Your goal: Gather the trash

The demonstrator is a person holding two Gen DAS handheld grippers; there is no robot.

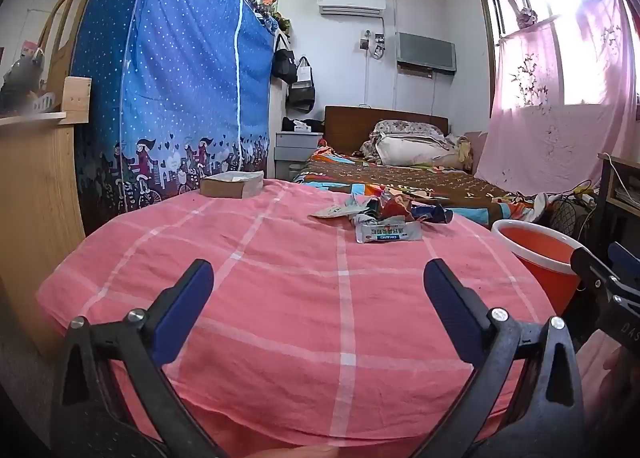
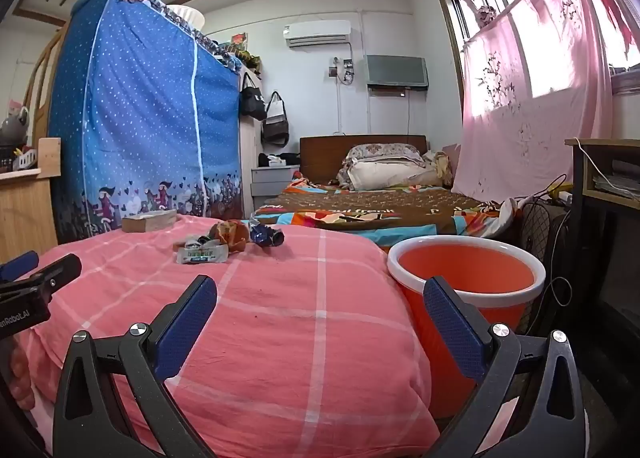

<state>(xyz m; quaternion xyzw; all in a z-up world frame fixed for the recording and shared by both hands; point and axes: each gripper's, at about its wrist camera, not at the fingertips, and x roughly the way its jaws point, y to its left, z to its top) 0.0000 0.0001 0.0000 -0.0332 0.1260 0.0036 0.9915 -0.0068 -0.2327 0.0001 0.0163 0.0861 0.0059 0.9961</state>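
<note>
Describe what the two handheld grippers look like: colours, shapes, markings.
Both are alike. The left gripper and right gripper have black plastic, clamp-like bodies with triangular cut-outs and silver round rivets. The fingers carry dark blue, finely textured pads. White lettering runs along the side of each body, only partly readable. No cables or sleeves show.

Both wrists face trash (image 1: 384,218) (low, near).

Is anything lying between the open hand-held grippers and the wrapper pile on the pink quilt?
Nothing visible: only bare pink quilt lies between either hand-held gripper and the wrappers. The orange bucket stands open beside the quilt.
</note>
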